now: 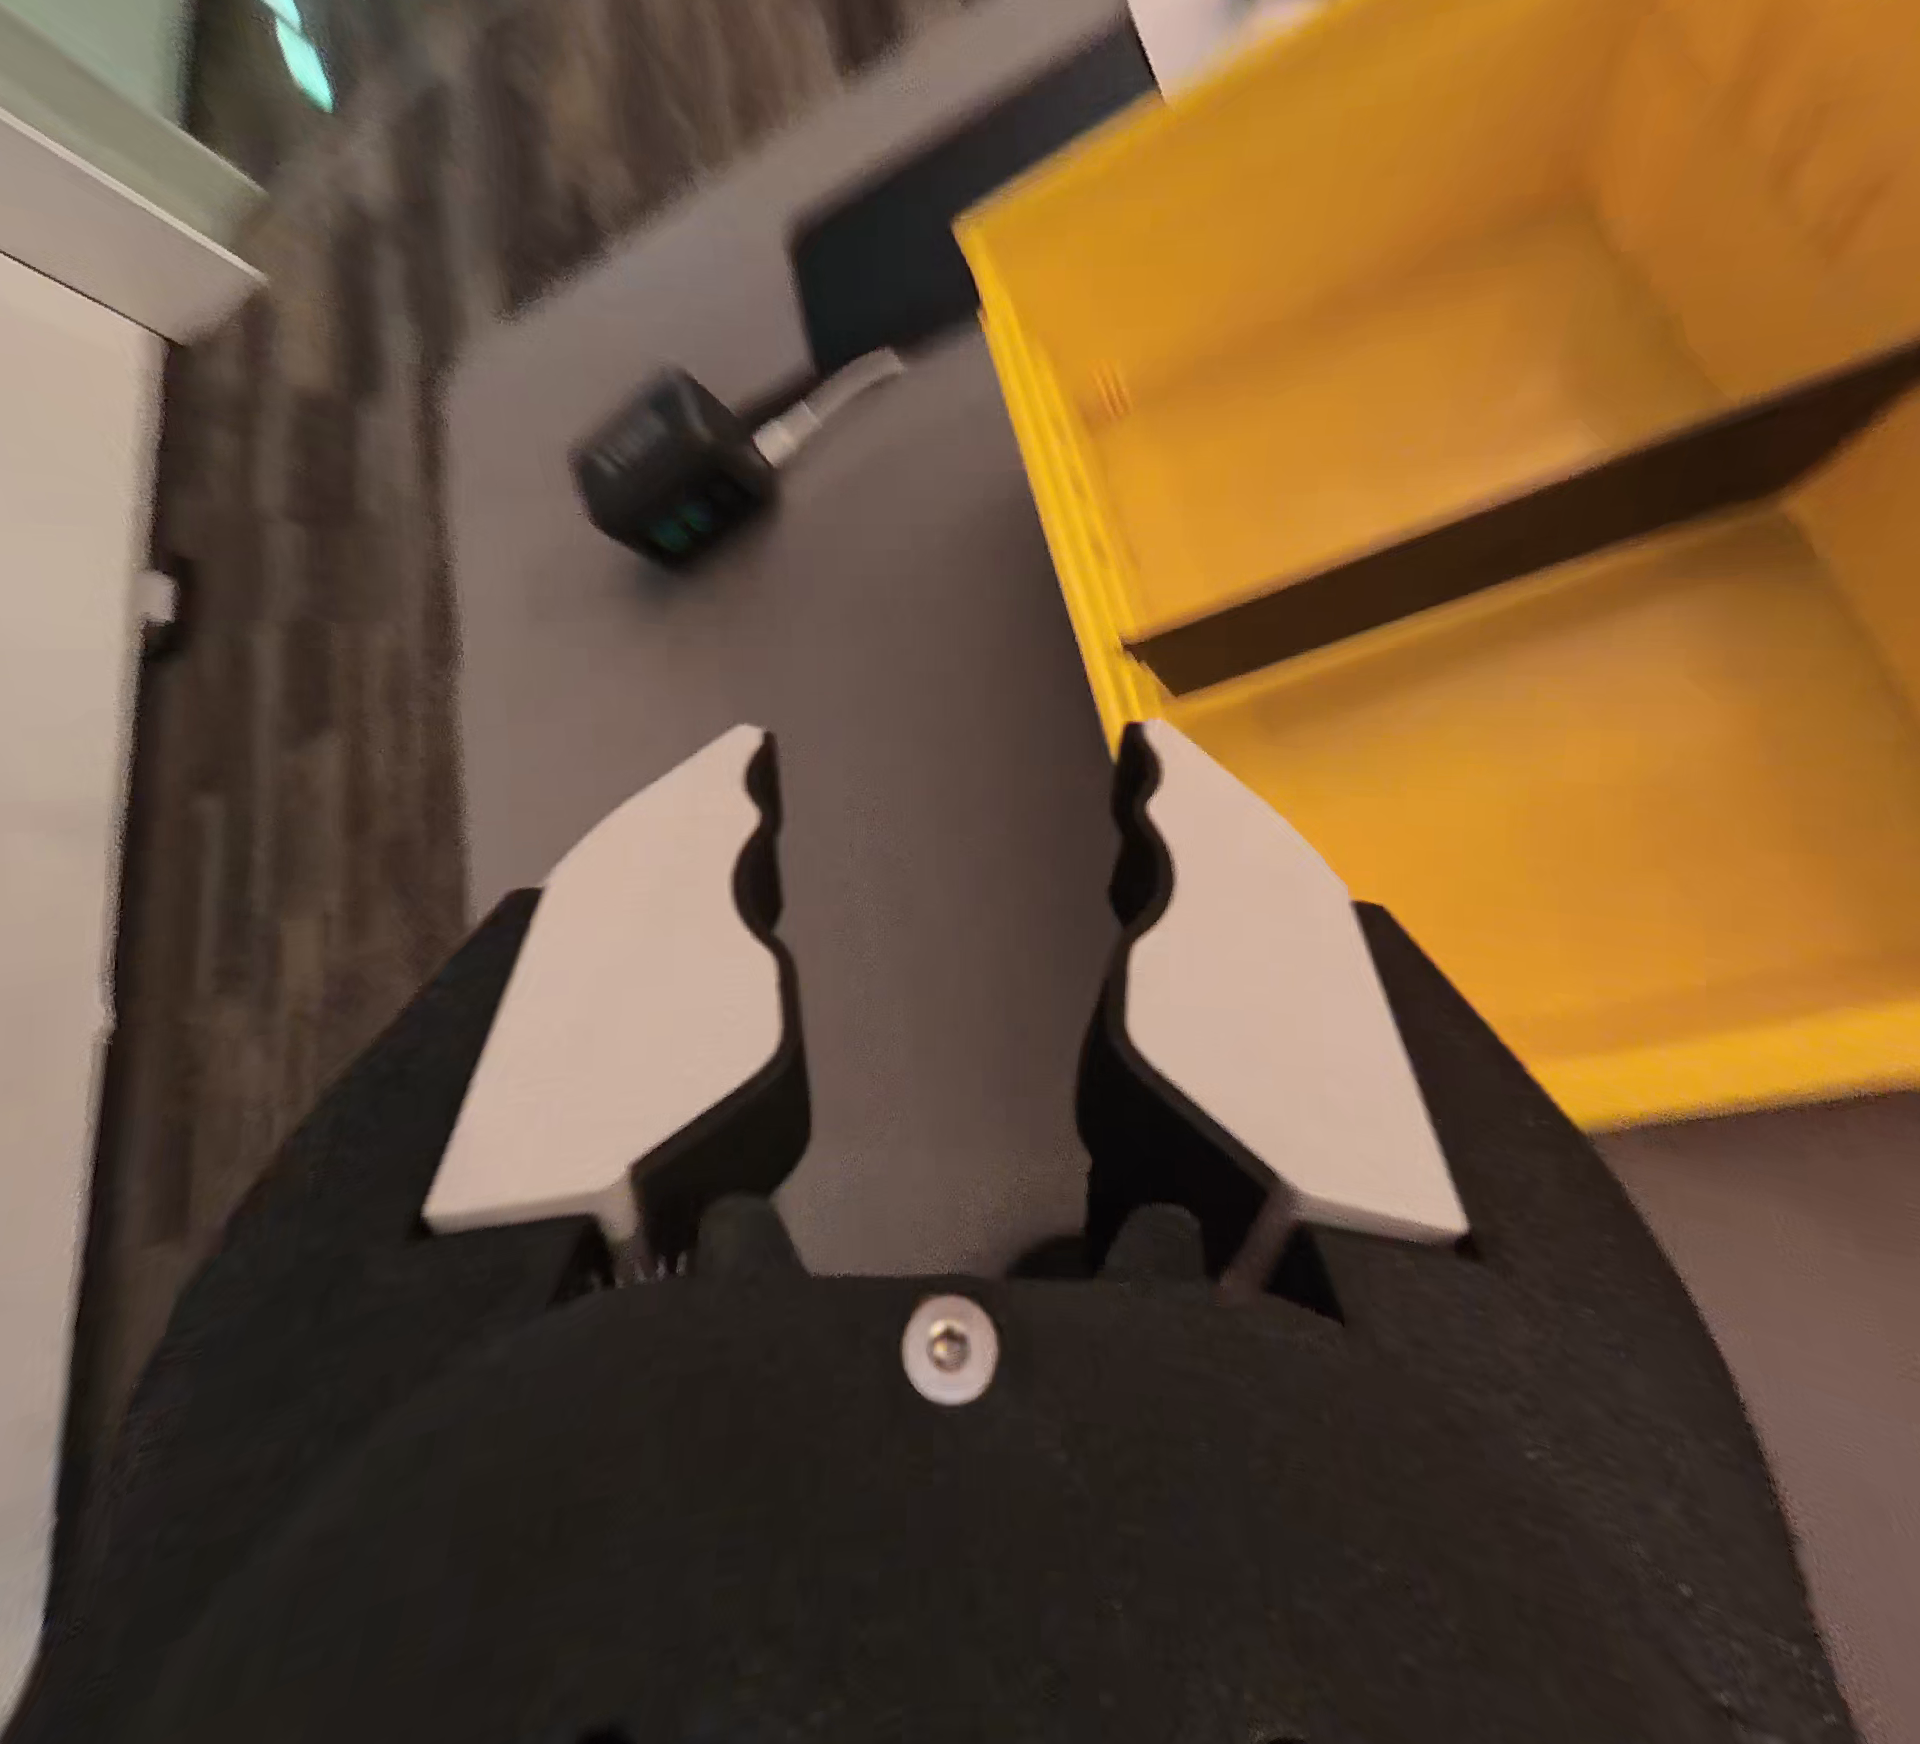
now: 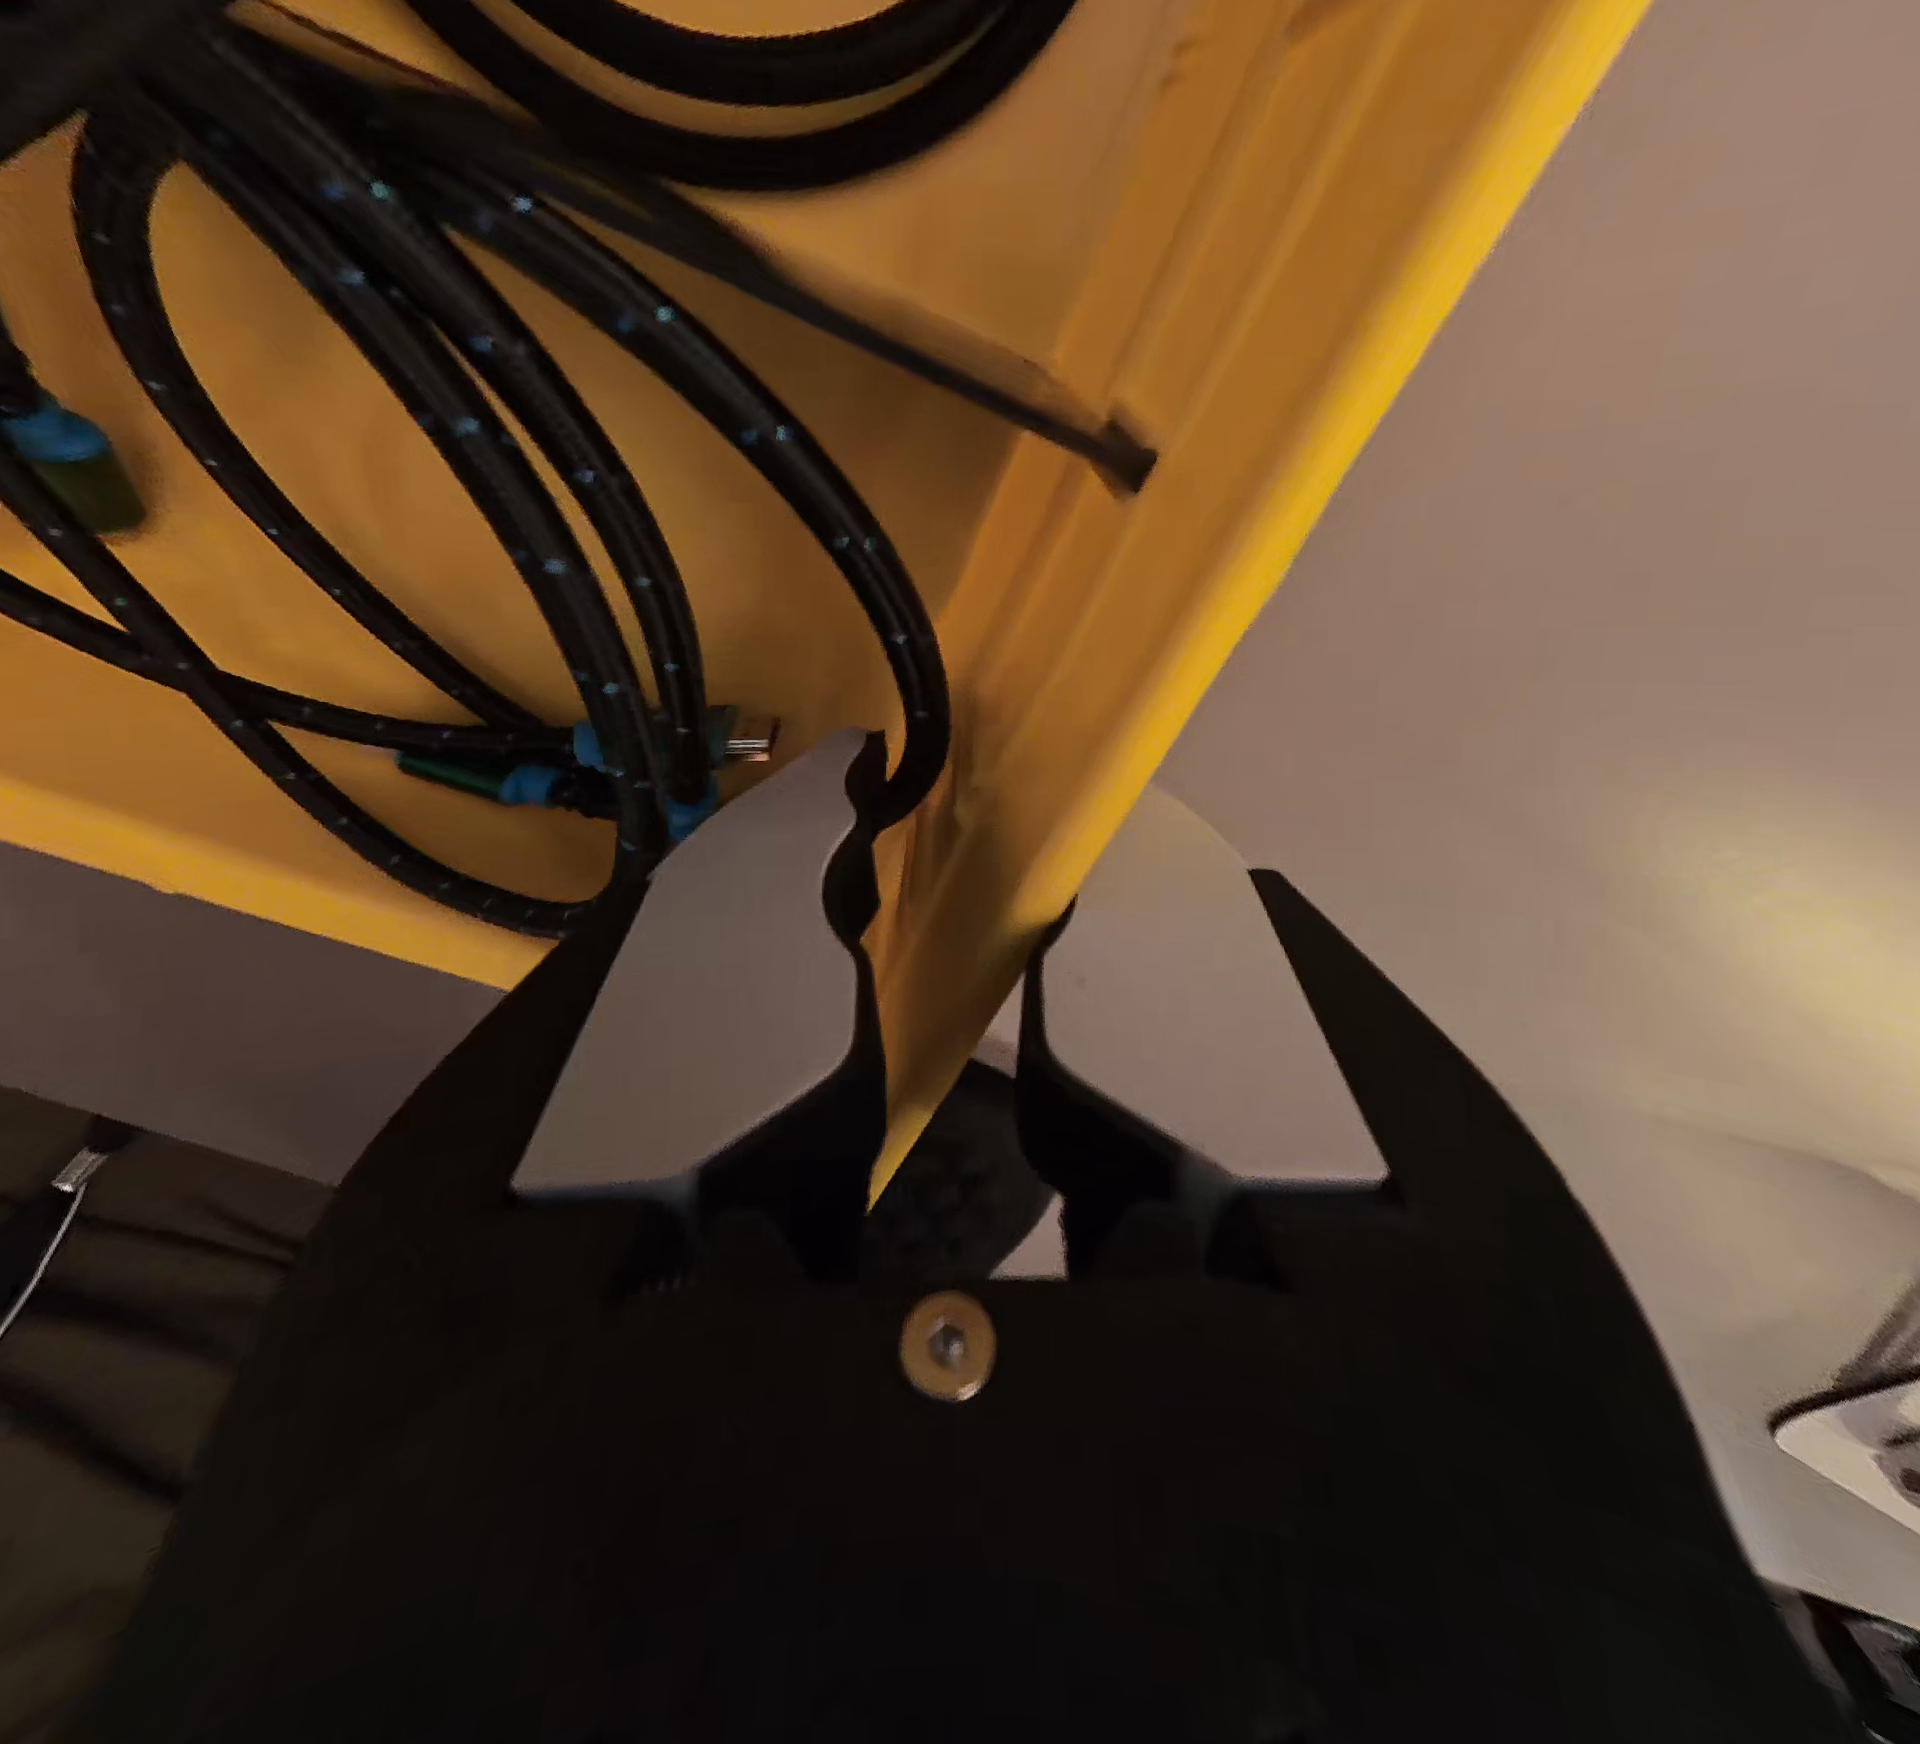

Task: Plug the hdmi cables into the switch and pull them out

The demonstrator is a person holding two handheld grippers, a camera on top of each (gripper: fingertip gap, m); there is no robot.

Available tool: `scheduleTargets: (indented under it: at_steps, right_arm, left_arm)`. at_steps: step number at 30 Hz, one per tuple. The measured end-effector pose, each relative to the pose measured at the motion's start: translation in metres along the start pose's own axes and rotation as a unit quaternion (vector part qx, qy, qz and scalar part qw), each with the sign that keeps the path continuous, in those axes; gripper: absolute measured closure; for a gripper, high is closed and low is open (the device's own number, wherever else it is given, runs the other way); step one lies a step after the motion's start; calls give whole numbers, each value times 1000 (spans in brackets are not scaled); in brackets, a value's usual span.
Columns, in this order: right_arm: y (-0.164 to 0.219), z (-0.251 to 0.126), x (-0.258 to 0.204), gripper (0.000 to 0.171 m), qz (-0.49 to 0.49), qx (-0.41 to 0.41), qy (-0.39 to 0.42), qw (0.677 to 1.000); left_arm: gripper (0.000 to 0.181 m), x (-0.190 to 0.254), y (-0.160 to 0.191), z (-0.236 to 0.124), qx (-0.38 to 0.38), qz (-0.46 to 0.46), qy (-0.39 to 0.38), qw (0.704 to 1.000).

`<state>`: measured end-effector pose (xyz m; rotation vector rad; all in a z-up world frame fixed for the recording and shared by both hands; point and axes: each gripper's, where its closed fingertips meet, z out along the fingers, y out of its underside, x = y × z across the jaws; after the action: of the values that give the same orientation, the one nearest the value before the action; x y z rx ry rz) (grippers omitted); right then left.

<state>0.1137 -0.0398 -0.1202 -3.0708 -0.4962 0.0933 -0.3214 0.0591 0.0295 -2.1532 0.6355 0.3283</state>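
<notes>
My left gripper is open and empty, low over the dark grey table. A small black box with green lights and a silver cable lies ahead of it on the table. The yellow bin, split by a black divider, stands to its right. In the right wrist view, several black braided HDMI cables with blue collars and green plugs lie coiled in the bin. My right gripper straddles the bin's wall, one finger inside and one outside, closed on it.
A flat black object lies behind the small box. A white cabinet stands left of the table over patterned carpet. A white device sits at the lower right of the right wrist view. Across from one pair of fingers to the other is roughly 45 cm.
</notes>
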Motion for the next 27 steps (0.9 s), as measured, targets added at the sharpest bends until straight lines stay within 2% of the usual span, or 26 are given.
scheduleTargets:
  at_steps: [1,4,7,9,12,14,15,17,19,20,22,23,27]
  right_arm:
    - [-2,0,0,146,2,6,-3,1000]
    - [-8,-5,3,146,20,33,-12,999]
    - [-1,-24,6,142,40,60,-27,997]
    - [3,-49,14,134,62,107,-20,992]
    - [2,-103,13,135,60,231,-4,971]
    - [-7,-145,-10,135,29,349,-32,936]
    - [-14,-168,-31,135,-1,419,-70,905]
    - [-20,-210,-76,135,-66,547,-148,821]
    - [-21,-234,-120,133,-133,624,-217,739]
    - [-25,-229,-139,134,-154,600,-252,743]
    - [-43,-208,-163,138,-149,524,-283,789]
    - [-55,-199,-172,145,-135,502,-282,806]
    - [-85,-145,-205,139,-120,378,-232,888]
  left_arm:
    - [114,-8,-13,-5,34,6,-32,999]
    - [117,-21,-44,-23,127,19,-99,987]
    - [126,-20,-59,-37,180,12,-109,978]
    - [125,-19,-66,-43,201,-5,-102,974]
    - [124,-18,-73,-51,231,-11,-95,968]
    - [122,-20,-77,-55,246,-16,-94,965]
    - [121,-20,-79,-57,254,-21,-91,963]
    - [120,-22,-82,-60,268,-33,-87,959]
    - [119,-24,-83,-63,279,-37,-85,956]
    - [118,-25,-83,-64,282,-37,-86,955]
    - [116,-25,-81,-66,284,-34,-88,954]
    - [115,-26,-81,-66,283,-33,-86,955]
    - [114,-25,-77,-65,275,-36,-78,958]
